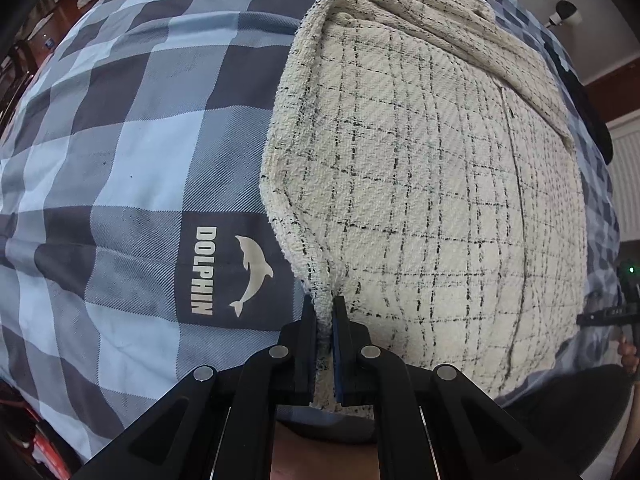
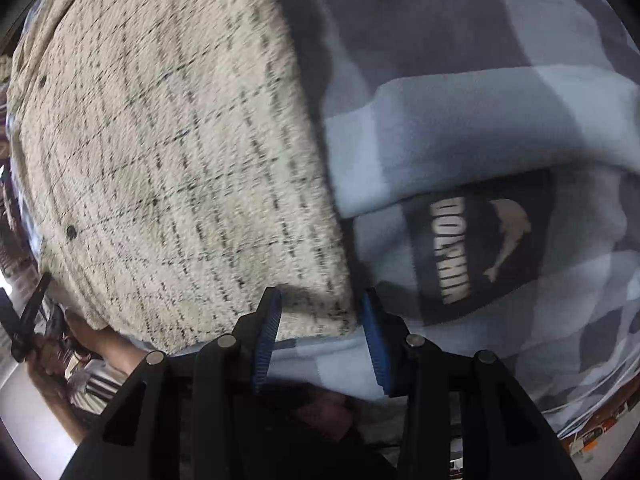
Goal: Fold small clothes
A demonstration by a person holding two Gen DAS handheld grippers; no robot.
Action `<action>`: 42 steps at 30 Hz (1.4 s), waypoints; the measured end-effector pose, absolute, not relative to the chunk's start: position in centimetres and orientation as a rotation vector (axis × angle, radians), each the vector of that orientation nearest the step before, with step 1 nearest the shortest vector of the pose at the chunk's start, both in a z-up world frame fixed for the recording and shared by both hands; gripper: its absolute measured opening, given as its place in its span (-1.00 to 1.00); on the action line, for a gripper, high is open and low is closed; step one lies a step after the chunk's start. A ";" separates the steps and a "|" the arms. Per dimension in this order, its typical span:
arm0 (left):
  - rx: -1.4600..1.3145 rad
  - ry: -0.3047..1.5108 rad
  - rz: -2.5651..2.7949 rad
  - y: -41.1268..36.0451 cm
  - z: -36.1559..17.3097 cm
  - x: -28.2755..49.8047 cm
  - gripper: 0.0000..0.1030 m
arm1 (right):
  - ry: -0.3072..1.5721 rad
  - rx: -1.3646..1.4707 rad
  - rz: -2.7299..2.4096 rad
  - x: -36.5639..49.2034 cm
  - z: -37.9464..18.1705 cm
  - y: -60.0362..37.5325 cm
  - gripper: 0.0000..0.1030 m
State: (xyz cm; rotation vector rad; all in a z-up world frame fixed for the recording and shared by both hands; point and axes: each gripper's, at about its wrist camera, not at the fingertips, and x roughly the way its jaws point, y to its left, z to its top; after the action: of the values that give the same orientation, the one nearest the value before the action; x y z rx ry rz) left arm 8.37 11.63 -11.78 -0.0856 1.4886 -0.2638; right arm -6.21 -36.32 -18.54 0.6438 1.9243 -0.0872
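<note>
A cream tweed garment with a thin black check lies on a blue and grey checked blanket. Its far part is bunched up near the top. My left gripper is shut on the garment's near left corner. In the right wrist view the same garment fills the left half, blurred by motion. My right gripper is open, its blue-padded fingers either side of the garment's near right corner, which lies between them.
The blanket bears a dark patch with a dolphin and the word DOLPHIN, also in the right wrist view. The blanket is rumpled into a fold right of the garment. The other gripper's handle shows at far right.
</note>
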 end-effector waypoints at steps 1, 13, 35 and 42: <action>-0.084 1.488 -0.264 11.5 -11.8 8.4 -0.89 | 1.926 0.648 -0.088 -6.2 -18.8 -36.2 -0.29; -0.069 1.486 -0.259 11.2 -11.9 8.4 -0.89 | 1.920 0.610 -0.101 -4.1 -22.1 -33.4 -0.42; -0.232 1.316 -0.338 12.3 -5.0 5.7 -0.91 | 1.261 0.899 0.166 -7.8 -10.7 -33.1 -0.93; -0.387 1.258 -0.459 13.6 -0.8 4.1 -0.91 | 1.106 1.004 0.291 -8.5 -7.6 -33.2 -0.94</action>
State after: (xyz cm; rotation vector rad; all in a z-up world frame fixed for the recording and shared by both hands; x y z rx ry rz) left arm 4.10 13.59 -0.78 -0.3867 1.2584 -0.4586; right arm -8.45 -33.20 -7.58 1.0038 1.1057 0.2913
